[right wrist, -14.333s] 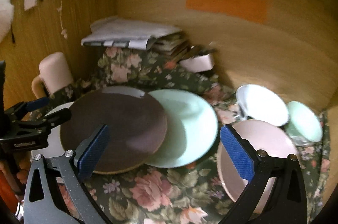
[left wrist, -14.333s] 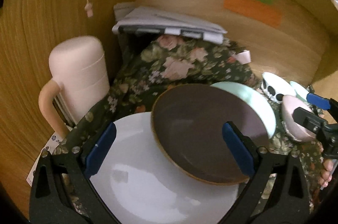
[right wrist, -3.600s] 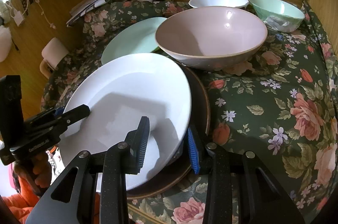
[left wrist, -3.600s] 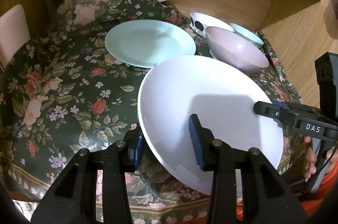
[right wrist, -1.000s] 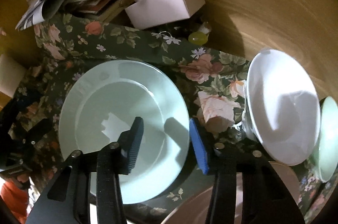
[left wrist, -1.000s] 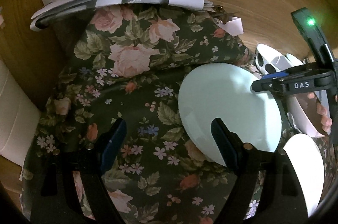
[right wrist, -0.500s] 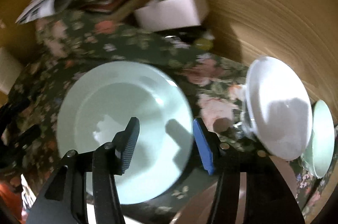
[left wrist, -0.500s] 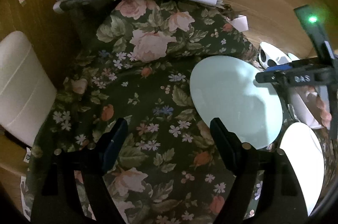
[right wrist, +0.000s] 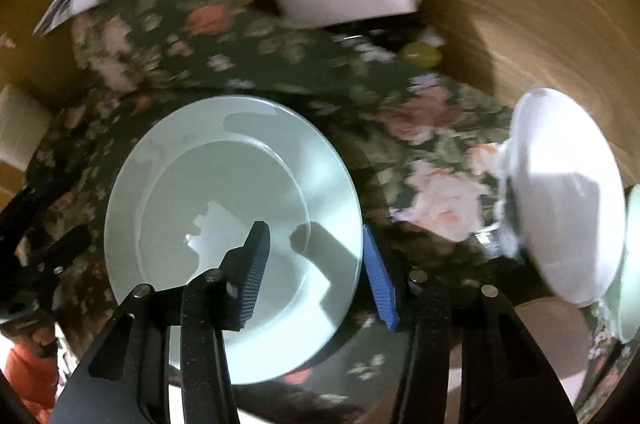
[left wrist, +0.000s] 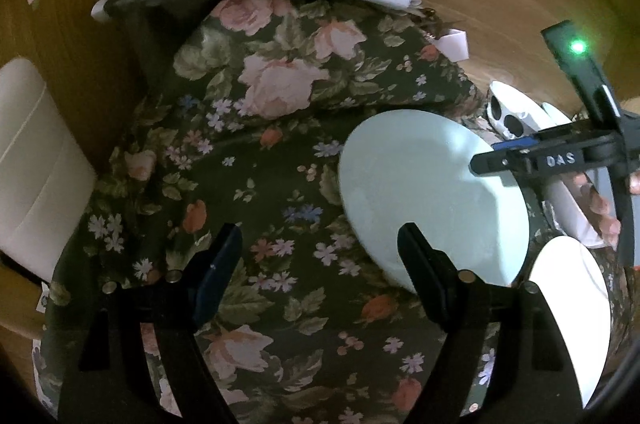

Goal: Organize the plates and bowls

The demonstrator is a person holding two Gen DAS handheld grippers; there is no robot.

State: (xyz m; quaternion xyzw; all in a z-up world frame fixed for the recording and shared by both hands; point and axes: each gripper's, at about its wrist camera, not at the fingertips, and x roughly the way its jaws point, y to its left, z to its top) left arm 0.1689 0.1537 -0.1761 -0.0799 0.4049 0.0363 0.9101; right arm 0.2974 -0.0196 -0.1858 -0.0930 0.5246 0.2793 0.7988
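The pale green plate (right wrist: 224, 220) lies flat on the flowered cloth (left wrist: 256, 183) that covers the bench, with a white plate (left wrist: 576, 308) just beside its near right edge and a white bowl (right wrist: 568, 224) farther right, near the wooden back wall. The right claw (right wrist: 316, 264) straddles the plate's near right rim, one finger over the plate's well and the blue-padded finger outside the edge; its jaws stand partly apart with a gap on both sides, so it is pinching nothing yet. The left claw (left wrist: 320, 264) hovers spread wide above bare cloth to the left of the plate, holding nothing. The right wrist view is blurred, so whether a finger touches the glaze cannot be told. The plate looks like glazed ceramic: stiff, moderately heavy for its size, smooth enough to slip, and liable to chip if it knocks the bowl or the other plate. The rim is the sensible place to take hold, with the pads set deep across the flat lip so that the weight does not lever the plate out. A firm, square pinch seems wiser than a tip grip, since the cloth underneath is soft and gives little support for sliding a finger under.
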